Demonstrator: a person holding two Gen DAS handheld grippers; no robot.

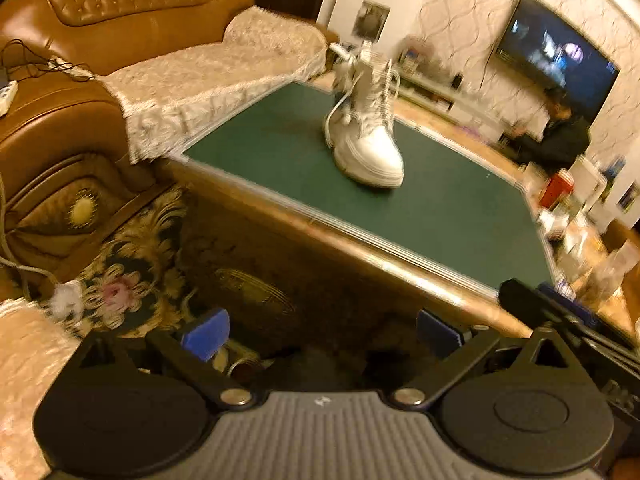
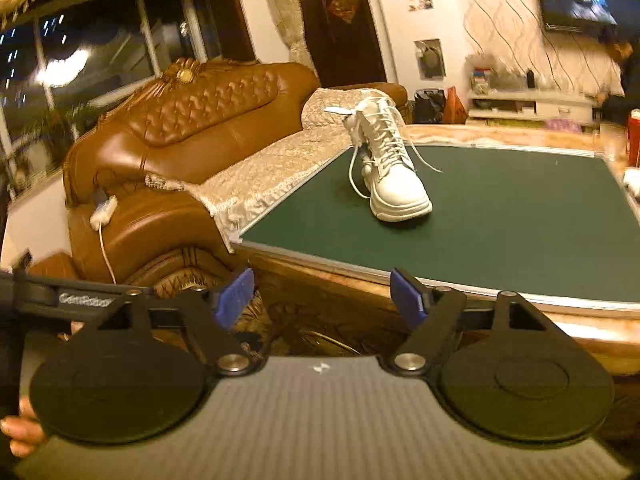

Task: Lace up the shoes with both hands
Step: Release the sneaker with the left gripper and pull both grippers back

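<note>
Brown sofa (image 2: pixel 192 120) at left. Left gripper (image 1: pixel 322 334) fingers wide, holding nothing, short of tabletop (image 1: pixel 460 216). White boot (image 2: pixel 394 168) upright on green tabletop, laces (image 2: pixel 424 160) loose. Right gripper (image 2: pixel 322 300) fingers wide, holding nothing.

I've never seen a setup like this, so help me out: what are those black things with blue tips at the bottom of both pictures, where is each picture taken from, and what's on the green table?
There is no robot here. A person holds a hand-held gripper in each hand, and each gripper carries a camera looking forward along its two fingers. One picture comes from the left gripper, the other from the right gripper. The blue tips are finger pads. Both grippers are open and hold nothing, short of the table. On the green table top stands one white lace-up boot, upright, its loose laces hanging down. A brown sofa sits beside the table.
</note>
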